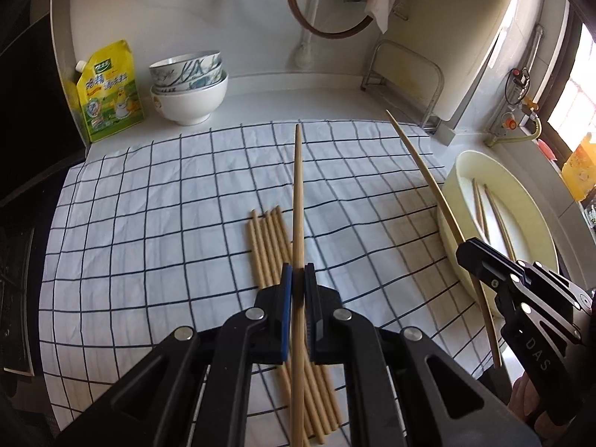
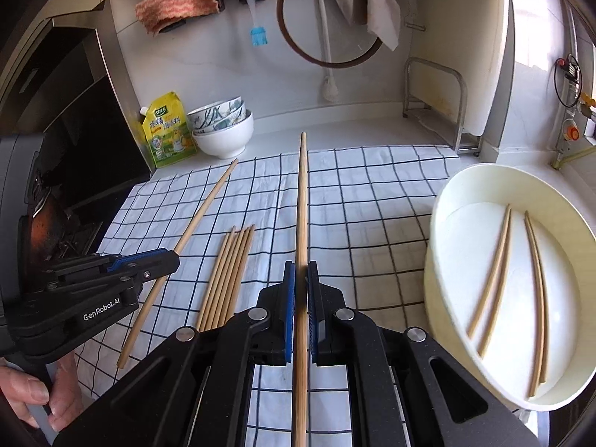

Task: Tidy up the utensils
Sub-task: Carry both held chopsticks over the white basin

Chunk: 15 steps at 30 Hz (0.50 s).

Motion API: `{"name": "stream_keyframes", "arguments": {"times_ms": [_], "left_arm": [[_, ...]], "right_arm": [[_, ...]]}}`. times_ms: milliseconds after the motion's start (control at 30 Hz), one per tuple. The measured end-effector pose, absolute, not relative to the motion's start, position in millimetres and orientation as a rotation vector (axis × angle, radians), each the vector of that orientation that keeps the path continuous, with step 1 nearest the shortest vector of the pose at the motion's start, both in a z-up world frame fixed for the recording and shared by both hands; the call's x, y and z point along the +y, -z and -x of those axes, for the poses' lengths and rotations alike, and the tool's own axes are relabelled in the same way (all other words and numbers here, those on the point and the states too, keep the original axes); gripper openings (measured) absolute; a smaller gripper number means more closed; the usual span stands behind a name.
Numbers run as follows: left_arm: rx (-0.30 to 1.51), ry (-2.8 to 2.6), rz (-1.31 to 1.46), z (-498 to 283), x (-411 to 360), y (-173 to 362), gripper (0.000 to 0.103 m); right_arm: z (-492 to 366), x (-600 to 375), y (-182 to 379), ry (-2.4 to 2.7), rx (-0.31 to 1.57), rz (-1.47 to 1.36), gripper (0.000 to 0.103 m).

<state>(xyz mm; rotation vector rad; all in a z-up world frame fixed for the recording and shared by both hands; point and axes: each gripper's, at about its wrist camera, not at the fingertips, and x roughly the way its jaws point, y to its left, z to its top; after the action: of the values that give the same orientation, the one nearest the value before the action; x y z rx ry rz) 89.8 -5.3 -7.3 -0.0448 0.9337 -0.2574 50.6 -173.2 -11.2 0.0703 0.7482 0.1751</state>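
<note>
— Left gripper (image 1: 298,279) is clamped on one chopstick (image 1: 298,201); right gripper (image 2: 301,279) pinches another chopstick (image 2: 302,193), both above the checked cloth (image 1: 149,223).

— Handling?

— Probably light, stiff, smooth bamboo that could pivot. Grip mid-shaft. Others lie in the laid bundle (image 2: 227,272) and the white basin (image 2: 447,193).

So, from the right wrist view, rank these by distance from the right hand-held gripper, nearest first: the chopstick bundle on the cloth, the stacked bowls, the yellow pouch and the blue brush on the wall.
From the right hand-held gripper:
1. Chopstick bundle, just left on the checked cloth.
2. Stacked bowls and yellow pouch, far left by the wall; too close to call.
3. Blue brush, hanging high on the back wall.
</note>
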Motion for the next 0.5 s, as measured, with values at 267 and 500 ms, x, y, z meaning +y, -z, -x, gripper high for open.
{"name": "stream_keyframes", "arguments": {"times_ms": [267, 500], "left_arm": [[0.877, 0.429, 0.032, -105, -92, -33, 0.007], [0.865, 0.566, -0.005, -119, -175, -48, 0.007]], "right_arm": [[-43, -265, -12, -0.006, 0.702, -0.136, 0.006], [-38, -345, -4, 0.142, 0.723, -0.216, 0.006]]}}
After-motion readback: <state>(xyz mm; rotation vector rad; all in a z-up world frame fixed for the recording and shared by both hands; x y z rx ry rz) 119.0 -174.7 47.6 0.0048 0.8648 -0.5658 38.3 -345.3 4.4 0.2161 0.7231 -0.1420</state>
